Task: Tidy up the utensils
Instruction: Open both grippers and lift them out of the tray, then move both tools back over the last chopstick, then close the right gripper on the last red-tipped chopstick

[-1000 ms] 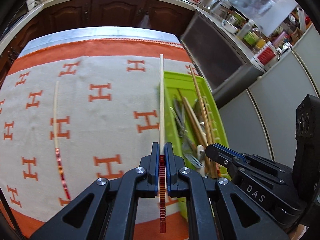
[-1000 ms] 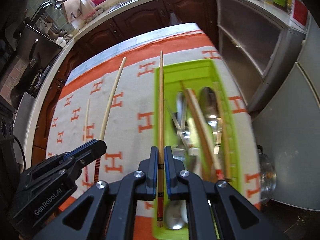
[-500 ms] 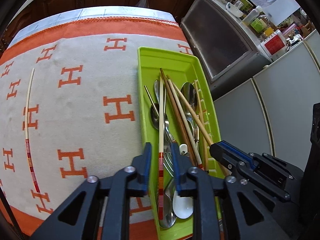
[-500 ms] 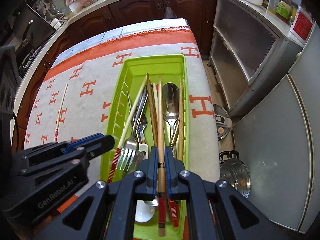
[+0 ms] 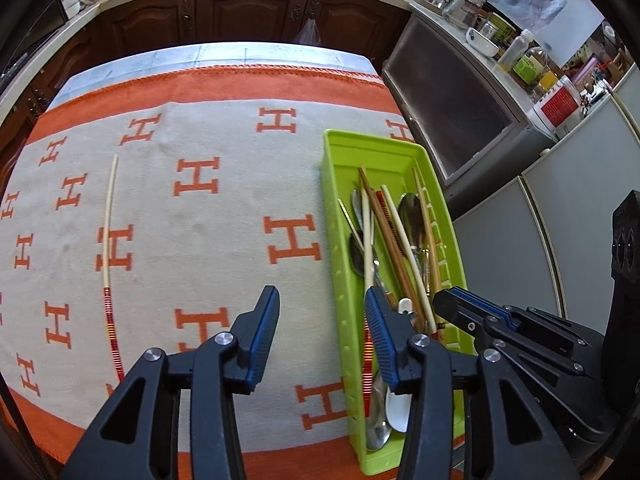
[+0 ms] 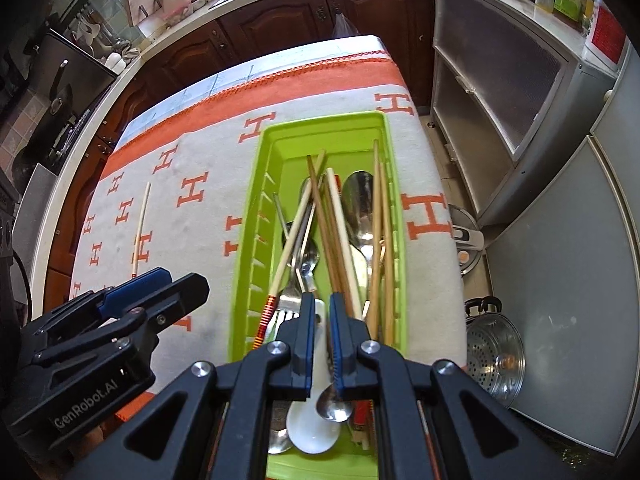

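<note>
- Utensils, left wrist view: chopsticks and spoons lie piled in green tray (image 5: 394, 152); one red-banded chopstick (image 5: 107, 256) on cloth well left of tray; left gripper (image 5: 322, 336) wide open, empty, over tray's left wall
- Right wrist view: right gripper (image 6: 318, 316) jaws slightly parted over tray, holding nothing; stray chopstick outstanding, task nearly done

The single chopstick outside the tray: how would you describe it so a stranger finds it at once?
Start from the orange-and-grey cloth with H marks, left of the green tray. A cream chopstick with a red-striped end lies there alone; every other utensil lies inside the tray.
</note>
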A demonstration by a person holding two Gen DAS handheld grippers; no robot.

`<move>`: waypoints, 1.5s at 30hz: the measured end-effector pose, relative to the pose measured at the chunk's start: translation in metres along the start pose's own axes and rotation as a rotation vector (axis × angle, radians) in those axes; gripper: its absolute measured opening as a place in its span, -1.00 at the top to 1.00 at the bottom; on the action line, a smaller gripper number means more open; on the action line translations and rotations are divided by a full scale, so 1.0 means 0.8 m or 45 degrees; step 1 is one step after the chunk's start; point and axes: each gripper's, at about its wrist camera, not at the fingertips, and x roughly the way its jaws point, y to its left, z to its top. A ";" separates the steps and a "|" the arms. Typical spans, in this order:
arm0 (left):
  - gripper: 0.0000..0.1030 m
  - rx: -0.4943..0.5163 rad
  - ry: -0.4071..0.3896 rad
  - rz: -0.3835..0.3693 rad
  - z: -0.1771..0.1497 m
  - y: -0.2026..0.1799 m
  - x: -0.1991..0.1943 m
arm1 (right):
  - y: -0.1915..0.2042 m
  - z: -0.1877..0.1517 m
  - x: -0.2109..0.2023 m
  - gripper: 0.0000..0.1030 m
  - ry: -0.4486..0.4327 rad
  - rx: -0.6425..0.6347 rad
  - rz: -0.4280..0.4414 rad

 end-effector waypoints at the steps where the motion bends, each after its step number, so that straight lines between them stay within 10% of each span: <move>1: 0.16 -0.007 -0.003 0.004 0.000 0.004 -0.002 | 0.004 0.000 0.000 0.86 0.002 -0.002 0.012; 23: -0.77 -0.302 -0.158 0.242 -0.017 0.183 -0.060 | 0.147 0.006 0.029 0.68 0.038 -0.109 0.204; 45: -0.79 -0.465 -0.155 0.407 -0.015 0.339 -0.052 | 0.266 0.014 0.129 0.48 0.132 -0.198 0.167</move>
